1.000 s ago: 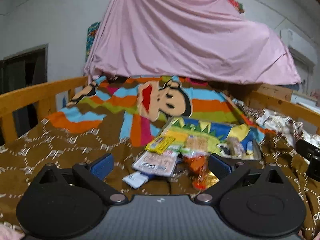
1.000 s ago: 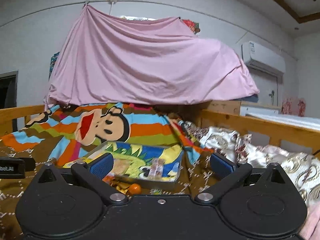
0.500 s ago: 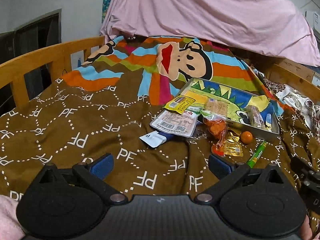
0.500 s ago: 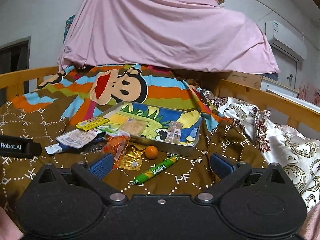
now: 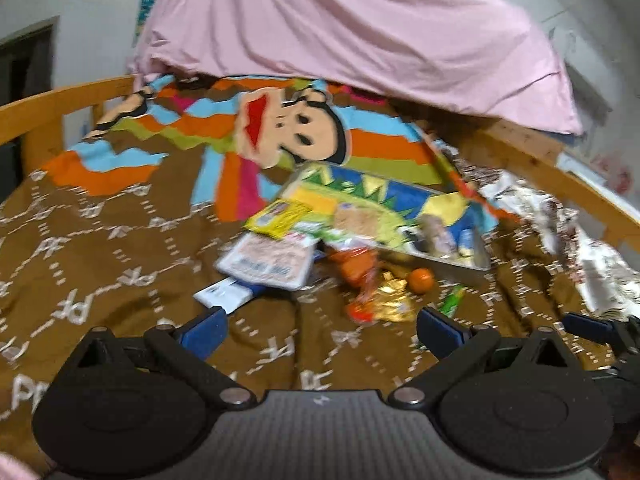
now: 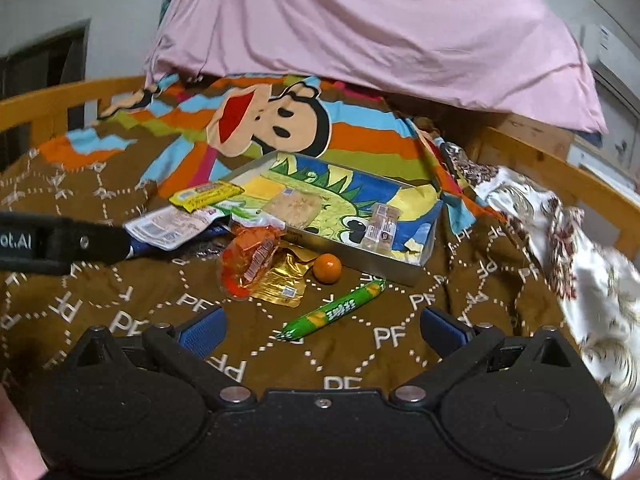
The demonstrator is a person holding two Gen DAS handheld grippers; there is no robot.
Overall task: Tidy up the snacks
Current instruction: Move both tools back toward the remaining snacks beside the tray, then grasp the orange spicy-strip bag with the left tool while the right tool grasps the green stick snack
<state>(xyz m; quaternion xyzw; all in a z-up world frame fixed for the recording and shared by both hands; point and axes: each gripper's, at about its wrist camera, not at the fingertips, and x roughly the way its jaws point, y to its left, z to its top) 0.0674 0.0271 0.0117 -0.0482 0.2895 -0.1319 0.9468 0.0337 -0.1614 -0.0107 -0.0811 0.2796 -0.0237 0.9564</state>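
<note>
Both the left gripper and the right gripper are held spread and empty. The snacks are scattered mid-frame beside the tray, the green candy stick lying nearest. On the soft blanket a wrapper could be pushed down or fabric pinched instead.

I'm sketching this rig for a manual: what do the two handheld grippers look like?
Both look alike: a black body with two round black discs, silver pivot screws, black linkage arms and blue ribbed finger pads. The left gripper has a grey textured centre plate; its side bears white lettering ending "ot.AI".
</note>
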